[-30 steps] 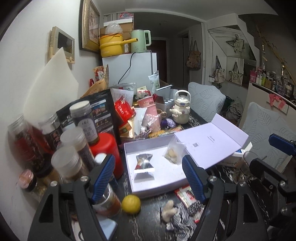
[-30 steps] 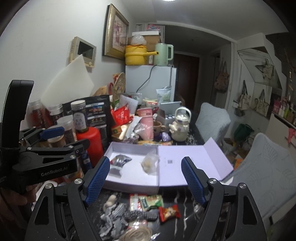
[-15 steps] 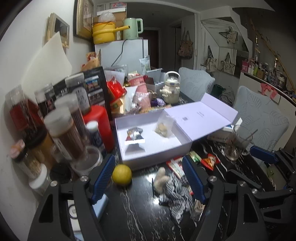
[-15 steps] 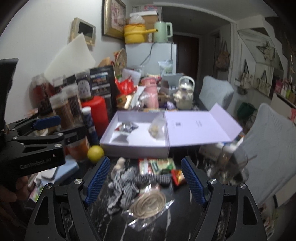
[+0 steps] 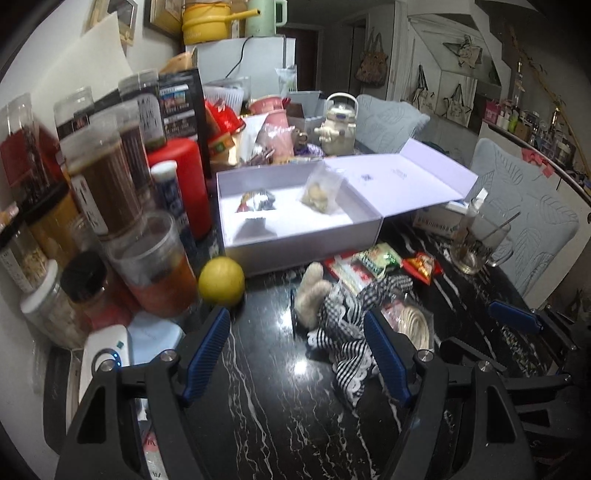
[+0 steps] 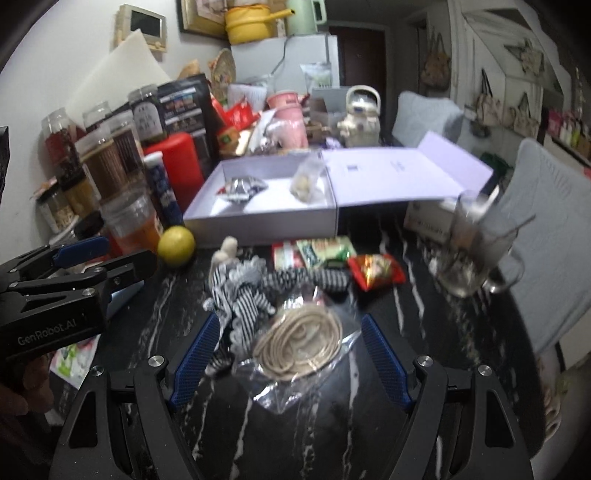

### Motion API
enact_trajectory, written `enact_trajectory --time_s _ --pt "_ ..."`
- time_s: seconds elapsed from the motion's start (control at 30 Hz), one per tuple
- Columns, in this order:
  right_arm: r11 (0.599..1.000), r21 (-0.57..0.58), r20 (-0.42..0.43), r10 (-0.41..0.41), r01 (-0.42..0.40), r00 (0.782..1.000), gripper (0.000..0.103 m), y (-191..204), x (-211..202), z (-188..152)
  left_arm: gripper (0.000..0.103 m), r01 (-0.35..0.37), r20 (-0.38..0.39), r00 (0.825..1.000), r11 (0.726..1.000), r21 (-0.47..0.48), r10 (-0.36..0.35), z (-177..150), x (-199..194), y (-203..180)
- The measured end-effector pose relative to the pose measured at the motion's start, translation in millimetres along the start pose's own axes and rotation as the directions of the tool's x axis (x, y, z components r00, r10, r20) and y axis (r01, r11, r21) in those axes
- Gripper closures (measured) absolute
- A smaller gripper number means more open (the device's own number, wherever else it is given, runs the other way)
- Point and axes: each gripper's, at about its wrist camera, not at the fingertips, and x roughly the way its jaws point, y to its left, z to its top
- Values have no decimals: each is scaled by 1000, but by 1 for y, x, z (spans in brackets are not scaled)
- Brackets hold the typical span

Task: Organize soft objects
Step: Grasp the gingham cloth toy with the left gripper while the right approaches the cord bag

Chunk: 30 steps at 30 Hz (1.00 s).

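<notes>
Now lining up on the bagged cord (image 6: 300,336), both jaw sets apart, empty.
I'd drop the right gripper (image 6: 289,360) straight, pinch bag mid, clear of the striped cloth (image 6: 242,295) on its left, then to the far box (image 6: 258,218).

I see a black marble-veined desk (image 5: 280,406) pushed against a white wall (image 5: 74,62) on its left side. Behind the desk stands a white fridge (image 5: 266,62), with a framed picture (image 6: 199,18) on the wall left of it. Right of the fridge is a dark doorway (image 6: 360,55). Two pale grey leaf-patterned chairs (image 5: 524,210) sit along the desk's right edge, with a white shelf unit (image 5: 450,74) hung with bags behind them
</notes>
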Motion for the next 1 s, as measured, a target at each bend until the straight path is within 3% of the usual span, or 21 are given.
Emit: enact_trajectory --time_s 0.27,0.33,0.37,0.47,0.73,1.0 --pt "995 93 -91 42 -33 995 20 -10 32 -16 28 31 -62 998 999 -32 -33 -23 24 7" --pt "992 124 -111 42 -28 993 4 -15 41 -17 28 32 -75 997 999 -41 -35 -27 29 9" --pt "991 135 -122 39 -22 992 1 -16 45 -17 28 32 -78 996 999 -37 -34 -29 32 9" --pt "989 149 -137 28 -7 990 0 -19 55 -14 28 0 -92 996 1000 -19 -2 -31 42 9" --pt "979 205 -158 32 1 987 0 -30 80 -8 28 -5 -109 994 999 -50 0 -26 55 19" --pt "977 214 -186 41 0 982 4 -37 94 -15 28 23 -127 992 999 -41 -28 -19 66 9"
